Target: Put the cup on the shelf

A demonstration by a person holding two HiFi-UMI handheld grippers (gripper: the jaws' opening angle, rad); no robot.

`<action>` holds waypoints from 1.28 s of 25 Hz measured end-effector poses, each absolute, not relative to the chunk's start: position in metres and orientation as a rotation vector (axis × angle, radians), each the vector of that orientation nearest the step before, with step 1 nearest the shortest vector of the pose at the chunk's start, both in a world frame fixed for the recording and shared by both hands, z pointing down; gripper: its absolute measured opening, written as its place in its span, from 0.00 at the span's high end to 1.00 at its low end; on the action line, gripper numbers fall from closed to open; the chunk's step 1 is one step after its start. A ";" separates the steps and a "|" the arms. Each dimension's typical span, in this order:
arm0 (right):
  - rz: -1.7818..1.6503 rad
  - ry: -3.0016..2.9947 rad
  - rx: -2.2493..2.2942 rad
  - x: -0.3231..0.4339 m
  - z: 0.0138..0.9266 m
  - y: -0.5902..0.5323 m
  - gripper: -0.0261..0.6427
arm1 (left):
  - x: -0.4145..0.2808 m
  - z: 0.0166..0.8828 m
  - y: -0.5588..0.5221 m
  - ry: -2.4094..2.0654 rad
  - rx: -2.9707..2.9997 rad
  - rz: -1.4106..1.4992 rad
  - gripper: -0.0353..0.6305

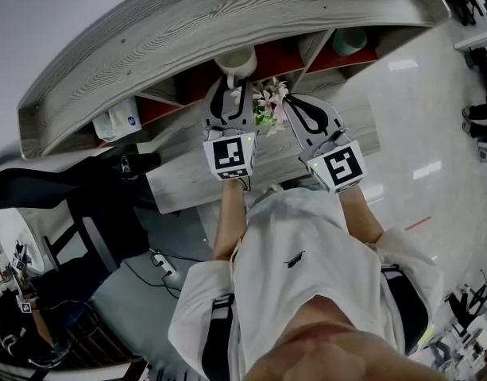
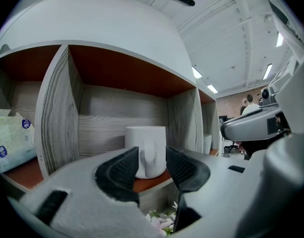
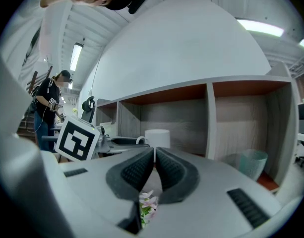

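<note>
Shelf (image 2: 117,108), one white cup (image 2: 145,145), one teal container (image 3: 253,163)

Head view steeply down over shelf (image 1: 227,22); 2 gripper views level, close before same shelf

1. One white ceramic cup (image 2: 144,138) with a handle.
2. One pale teal round container (image 3: 252,163).
3. One soft white-and-green packet (image 2: 10,138) with blue round marks.
4. One bunch of pink and white flowers (image 1: 268,101).
5. One grey wood-grain shelf (image 1: 227,14) with a curved top.
6. Two grey plastic grippers with marker cubes: left gripper (image 2: 152,155), right gripper (image 3: 154,152).
</note>
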State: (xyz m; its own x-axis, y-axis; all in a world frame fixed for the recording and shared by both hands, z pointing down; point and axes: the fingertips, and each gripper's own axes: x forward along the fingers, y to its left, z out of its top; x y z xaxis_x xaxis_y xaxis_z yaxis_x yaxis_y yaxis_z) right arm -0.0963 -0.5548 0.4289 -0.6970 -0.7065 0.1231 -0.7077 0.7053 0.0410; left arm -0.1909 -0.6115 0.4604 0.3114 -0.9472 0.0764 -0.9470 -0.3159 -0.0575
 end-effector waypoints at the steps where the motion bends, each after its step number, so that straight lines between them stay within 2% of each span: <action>1: 0.018 -2.779 1.161 -0.096 0.429 -0.554 0.91 | -0.192 0.461 -0.610 1.840 -2.543 -0.149 0.69; 18: -0.001 -2.796 1.162 -0.096 0.420 -0.534 0.91 | -0.201 0.443 -0.576 1.845 -2.523 -0.116 0.69; 26: -0.014 -2.813 1.174 -0.095 0.413 -0.520 0.91 | -0.198 0.426 -0.546 1.790 -2.530 -0.101 0.82; 32: -0.042 -2.821 1.162 -0.099 0.407 -0.509 0.91 | -0.194 0.415 -0.521 1.718 -2.558 -0.100 0.87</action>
State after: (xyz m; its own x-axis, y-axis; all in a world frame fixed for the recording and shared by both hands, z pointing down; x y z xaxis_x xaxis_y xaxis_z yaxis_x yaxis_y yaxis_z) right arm -0.0991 -0.5091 0.4067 -0.7065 -0.7039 0.0733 -0.7014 0.7102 0.0601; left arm -0.1945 -0.5212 0.4149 0.3774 -0.9258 0.0211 -0.9220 -0.3778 -0.0851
